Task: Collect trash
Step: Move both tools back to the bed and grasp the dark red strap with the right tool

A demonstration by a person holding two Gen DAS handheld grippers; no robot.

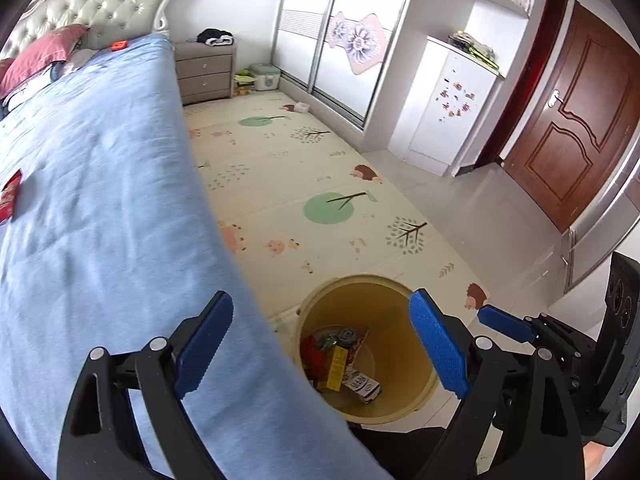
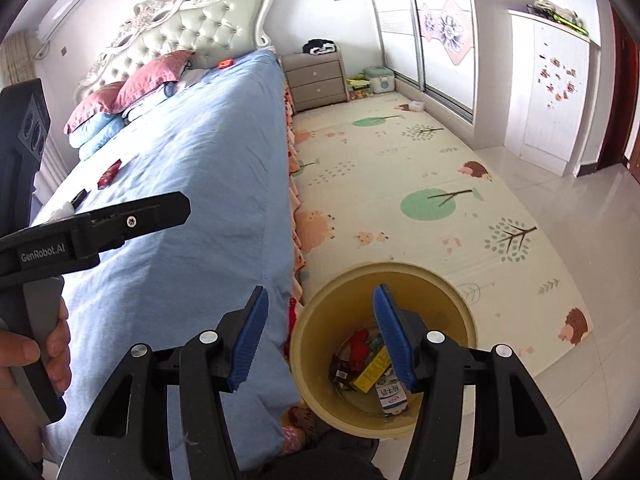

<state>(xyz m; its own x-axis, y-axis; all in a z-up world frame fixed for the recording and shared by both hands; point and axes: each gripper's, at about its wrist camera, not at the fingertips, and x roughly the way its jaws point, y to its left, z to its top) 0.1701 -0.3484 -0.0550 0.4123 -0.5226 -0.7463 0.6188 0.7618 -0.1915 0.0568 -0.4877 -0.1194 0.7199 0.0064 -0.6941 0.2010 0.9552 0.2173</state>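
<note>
Below, at six o'clock in both wrist views, a yellow bin (image 1: 362, 360) standing on the floor just beside the foot of the bed (image 1: 100, 200), partly on the edge of a patterned play mat (image 1: 300, 184). Inside the bin, a heap of trash (image 2: 370, 364): red wrappers, a yellow box and a small white carton (image 2: 392, 398) lying on the bottom. Left gripper (image 1: 320, 346) held above bed edge and bin, jaws wide apart, nothing between the blue pads. Right gripper (image 2: 322, 340) likewise above the bin's near rim, jaws about half apart and empty; its fingers also showing at four o'clock in the left wrist view. On the blue bedspread, more things lying loose: a red packet (image 2: 109, 174) toward ten o'clock in the right wrist view, a small dark item (image 2: 79, 197) near it with something white beside, possibly crumpled paper, too small to tell, and an orange-red object (image 2: 225, 64) up near the pillows (image 2: 132, 88). At nine o'clock in the right wrist view, a hand (image 2: 36, 356) gripping the grey handle of the left gripper. Farther off, at twelve o'clock, a grey nightstand (image 1: 204, 74) against the wall, with a sliding wardrobe (image 1: 340, 28) and a brown door (image 1: 576, 128) toward two o'clock.
</note>
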